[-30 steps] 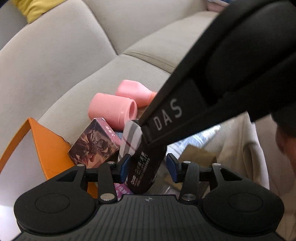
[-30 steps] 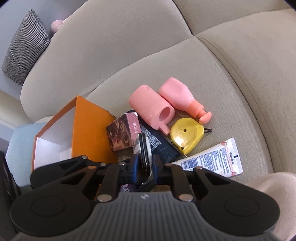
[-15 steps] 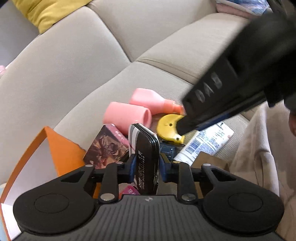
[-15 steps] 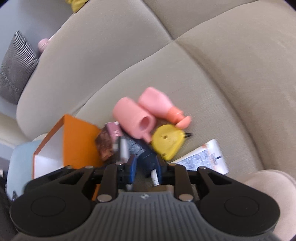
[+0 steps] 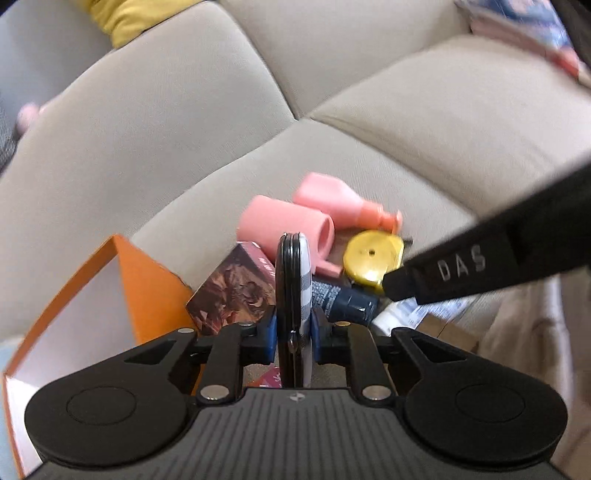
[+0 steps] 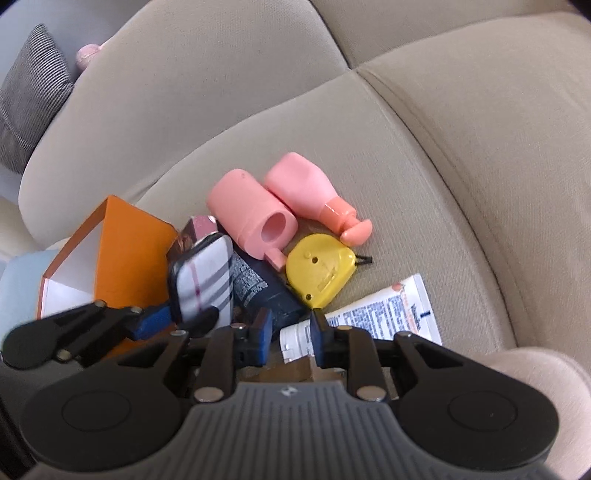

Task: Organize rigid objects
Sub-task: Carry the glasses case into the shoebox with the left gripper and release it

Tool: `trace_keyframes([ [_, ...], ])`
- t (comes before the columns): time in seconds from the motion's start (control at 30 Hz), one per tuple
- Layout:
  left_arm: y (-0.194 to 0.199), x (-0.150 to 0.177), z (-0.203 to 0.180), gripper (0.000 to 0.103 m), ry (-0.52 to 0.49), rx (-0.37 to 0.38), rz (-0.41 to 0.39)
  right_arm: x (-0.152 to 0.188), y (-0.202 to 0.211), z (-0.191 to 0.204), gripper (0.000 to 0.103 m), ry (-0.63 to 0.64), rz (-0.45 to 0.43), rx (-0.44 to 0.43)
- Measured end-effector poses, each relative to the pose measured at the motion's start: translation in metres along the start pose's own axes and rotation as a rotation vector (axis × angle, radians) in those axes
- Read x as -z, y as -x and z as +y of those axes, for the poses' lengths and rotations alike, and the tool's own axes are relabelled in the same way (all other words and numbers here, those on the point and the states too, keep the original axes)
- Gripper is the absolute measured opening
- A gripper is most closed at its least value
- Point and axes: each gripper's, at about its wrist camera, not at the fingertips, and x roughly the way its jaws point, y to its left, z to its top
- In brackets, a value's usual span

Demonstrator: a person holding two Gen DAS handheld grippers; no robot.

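My left gripper (image 5: pixel 293 332) is shut on a flat black case with a plaid face (image 5: pixel 293 288), held edge-on above the pile. The right wrist view shows that case (image 6: pixel 203 284) from the front, left of my right gripper (image 6: pixel 291 332). The right gripper stands slightly open with nothing pressed between its pads. On the sofa seat lie a pink cup (image 6: pixel 251 218), a pink bottle (image 6: pixel 303 192), a yellow tape measure (image 6: pixel 319 273), a dark tube (image 6: pixel 266 291), a white printed tube (image 6: pixel 384 314) and a picture box (image 5: pixel 236 291). An open orange box (image 6: pixel 129 251) sits at the left.
Beige sofa cushions (image 6: pixel 443 129) rise behind and to the right of the pile. A grey checked pillow (image 6: pixel 29 96) and a yellow cushion (image 5: pixel 147 14) lie at the back. A person's beige-clad leg (image 6: pixel 535 376) is at the lower right. The right tool's black arm (image 5: pixel 480 258) crosses the left wrist view.
The plaid case passed from the right gripper to the left one. The left jaws shut on it and turned it edge-on; the right jaws let go and drew off to the right.
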Motion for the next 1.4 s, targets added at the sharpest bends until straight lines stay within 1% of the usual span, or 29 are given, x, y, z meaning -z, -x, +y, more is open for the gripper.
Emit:
trace_keyframes([
  [0.07, 0.001, 0.0, 0.016, 0.019, 0.069, 0.035, -0.004, -0.003, 0.001, 0.003, 0.024, 0.033, 0.002, -0.009],
  [0.17, 0.019, -0.002, 0.042, 0.019, 0.206, 0.1, -0.011, -0.008, 0.003, 0.01, 0.025, 0.092, 0.013, -0.027],
  [0.27, 0.043, -0.003, 0.063, 0.019, 0.301, 0.151, -0.02, -0.015, 0.004, 0.026, 0.025, 0.215, 0.023, -0.033],
  [0.33, 0.057, -0.003, 0.076, 0.019, 0.349, 0.166, -0.029, -0.02, 0.003, 0.04, 0.028, 0.323, 0.032, -0.037],
  [0.4, 0.069, -0.003, 0.092, 0.019, 0.4, 0.173, -0.033, -0.024, 0.001, 0.056, 0.038, 0.44, 0.039, -0.038],
  [0.53, 0.086, 0.004, 0.12, 0.019, 0.477, 0.161, -0.04, -0.026, -0.011, 0.093, 0.047, 0.724, 0.079, -0.024],
  [0.57, 0.089, 0.007, 0.128, 0.019, 0.494, 0.153, -0.04, -0.025, -0.014, 0.1, 0.052, 0.782, 0.091, -0.024],
  [0.6, 0.089, 0.01, 0.133, 0.019, 0.507, 0.144, -0.035, -0.025, -0.019, 0.109, 0.059, 0.851, 0.106, -0.025],
  [0.67, 0.089, 0.016, 0.146, 0.019, 0.528, 0.132, -0.018, -0.025, -0.029, 0.123, 0.065, 0.961, 0.123, -0.016],
  [0.77, 0.075, 0.028, 0.167, 0.019, 0.567, 0.136, 0.032, -0.022, -0.045, 0.144, 0.074, 1.163, 0.153, 0.006],
  [0.83, 0.062, 0.039, 0.18, 0.019, 0.595, 0.155, 0.06, -0.014, -0.059, 0.16, 0.077, 1.307, 0.183, 0.028],
  [0.9, 0.046, 0.05, 0.196, 0.019, 0.641, 0.194, 0.089, -0.007, -0.076, 0.169, 0.079, 1.445, 0.214, 0.06],
  [1.0, 0.027, 0.073, 0.22, 0.019, 0.688, 0.236, 0.134, 0.002, -0.1, 0.176, 0.08, 1.609, 0.258, 0.093],
  [1.03, 0.021, 0.077, 0.226, 0.019, 0.683, 0.24, 0.147, 0.005, -0.107, 0.177, 0.08, 1.653, 0.275, 0.102],
  [1.07, 0.013, 0.082, 0.234, 0.019, 0.683, 0.241, 0.169, 0.007, -0.115, 0.177, 0.08, 1.694, 0.299, 0.11],
  [1.17, -0.01, 0.097, 0.255, 0.019, 0.672, 0.247, 0.228, 0.01, -0.134, 0.179, 0.08, 1.744, 0.357, 0.123],
  [1.27, -0.03, 0.106, 0.274, 0.019, 0.642, 0.243, 0.273, 0.008, -0.147, 0.182, 0.08, 1.748, 0.4, 0.122],
  [1.33, -0.042, 0.109, 0.284, 0.019, 0.642, 0.248, 0.293, 0.005, -0.154, 0.184, 0.08, 1.738, 0.424, 0.122],
  [1.4, -0.051, 0.111, 0.292, 0.019, 0.648, 0.26, 0.304, 0.003, -0.16, 0.185, 0.075, 1.718, 0.453, 0.115],
])
